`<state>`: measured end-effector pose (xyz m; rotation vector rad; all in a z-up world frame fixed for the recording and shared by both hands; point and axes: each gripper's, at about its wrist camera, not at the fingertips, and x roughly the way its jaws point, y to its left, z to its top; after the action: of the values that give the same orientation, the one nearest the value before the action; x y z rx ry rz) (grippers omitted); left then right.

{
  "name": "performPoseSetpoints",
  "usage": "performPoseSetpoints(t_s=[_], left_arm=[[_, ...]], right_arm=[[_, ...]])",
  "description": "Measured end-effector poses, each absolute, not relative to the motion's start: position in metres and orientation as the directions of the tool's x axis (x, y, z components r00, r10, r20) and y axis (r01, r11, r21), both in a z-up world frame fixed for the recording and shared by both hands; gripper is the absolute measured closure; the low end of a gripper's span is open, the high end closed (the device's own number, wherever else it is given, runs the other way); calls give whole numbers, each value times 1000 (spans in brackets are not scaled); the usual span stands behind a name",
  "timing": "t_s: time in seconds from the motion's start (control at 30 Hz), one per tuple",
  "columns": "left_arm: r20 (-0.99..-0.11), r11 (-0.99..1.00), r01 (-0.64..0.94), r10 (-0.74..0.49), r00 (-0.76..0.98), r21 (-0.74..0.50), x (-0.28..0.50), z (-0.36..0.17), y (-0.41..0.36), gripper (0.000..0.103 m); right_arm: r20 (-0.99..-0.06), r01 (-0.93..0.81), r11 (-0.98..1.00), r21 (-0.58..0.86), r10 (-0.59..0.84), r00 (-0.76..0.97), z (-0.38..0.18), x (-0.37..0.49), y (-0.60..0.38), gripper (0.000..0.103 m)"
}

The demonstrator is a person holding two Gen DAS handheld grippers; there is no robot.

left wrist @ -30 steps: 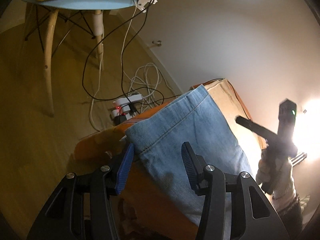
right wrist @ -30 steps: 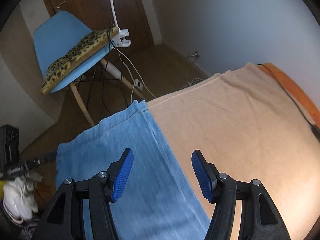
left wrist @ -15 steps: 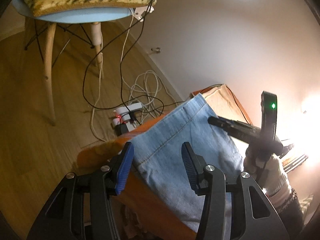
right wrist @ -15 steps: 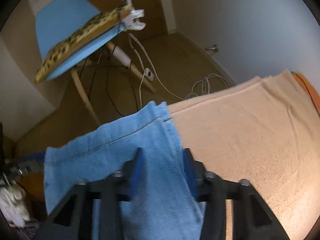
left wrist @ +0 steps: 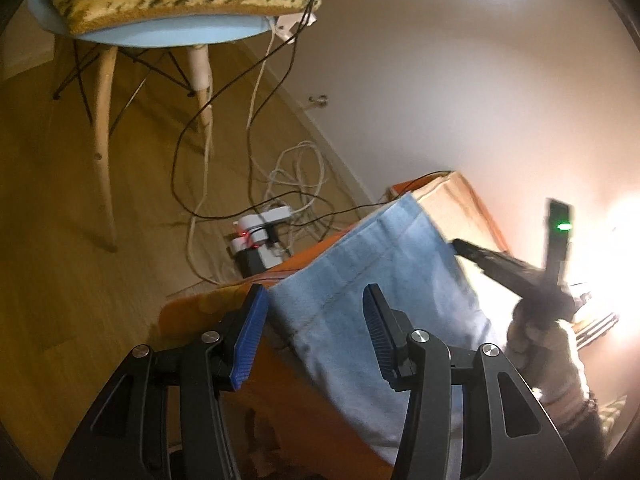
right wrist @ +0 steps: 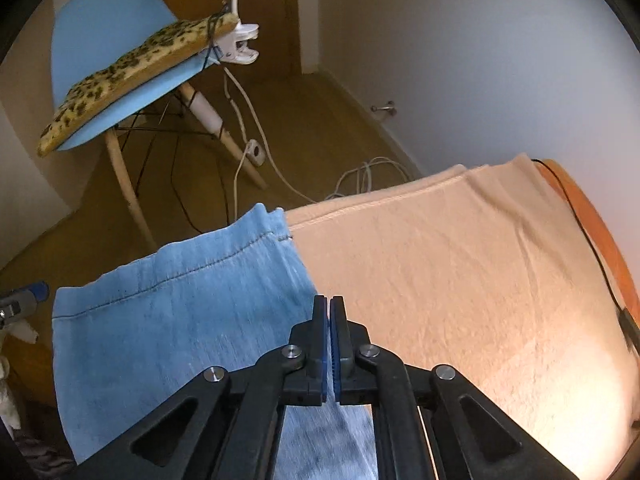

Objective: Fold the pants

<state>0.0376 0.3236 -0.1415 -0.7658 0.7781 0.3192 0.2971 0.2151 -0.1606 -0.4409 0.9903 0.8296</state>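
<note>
Jaws of the right gripper [right wrist: 329,312] are being closed on the pants [right wrist: 180,320] edge; left gripper [left wrist: 316,320] is held half-open, empty; lifting for folding is called for next

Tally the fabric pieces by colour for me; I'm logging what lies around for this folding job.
Blue: 1, the jeans
Peach: 1, the towel spread on the table
Leopard print: 1, the cushion on the chair
Total: 3
</note>
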Motion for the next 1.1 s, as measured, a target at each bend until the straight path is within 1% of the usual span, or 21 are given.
performPoseSetpoints(t_s=[0.03,0.1,0.13,0.23,0.27,0.33,0.43,0.53,0.67,0.83,0.9,0.93,1.1], left_arm=[[-734,688,-527,-12,679,-499,38,-145,325,55],[-739,663,-544,-23,673,-515,37,-151,332,55],[-738,645,-548,-37,674,-533,36,-154,335,55],[-722,582,-558,-74,688,-591,27,-159,341,55],[-719,580,-554,-82,691,-598,26,-158,340,55],[-717,599,-538,-90,691,-594,25,-156,334,55],[-714,581,-535,-117,690,-613,25,-162,332,55],[-711,550,-546,-131,691,-632,24,-167,334,55],[-707,532,-547,-149,692,-647,24,-173,336,55],[-659,461,-520,-219,719,-720,26,-185,336,55],[-642,459,-502,-221,734,-733,27,-183,334,55],[-639,466,-497,-217,738,-732,27,-180,333,57],[-605,482,-457,-211,768,-748,27,-168,330,57]], right_arm=[[-863,-777,628,41,415,289,-156,294,211,84],[-850,-788,614,45,439,293,-145,281,203,81],[-847,-788,614,53,446,291,-141,277,201,78],[-833,-777,613,144,499,239,-126,264,189,72],[-827,-770,611,185,520,214,-120,256,183,70],[-821,-777,593,213,540,187,-116,239,180,66],[-820,-813,548,197,547,169,-111,203,176,64],[-829,-855,484,188,545,126,-113,162,182,64],[-835,-876,446,183,541,101,-117,127,187,64],[-832,-868,460,189,544,107,-112,117,188,64],[-829,-861,470,194,548,112,-109,115,184,64],[-829,-859,476,189,546,121,-107,116,181,64],[-829,-837,510,196,543,137,-102,119,166,64]])
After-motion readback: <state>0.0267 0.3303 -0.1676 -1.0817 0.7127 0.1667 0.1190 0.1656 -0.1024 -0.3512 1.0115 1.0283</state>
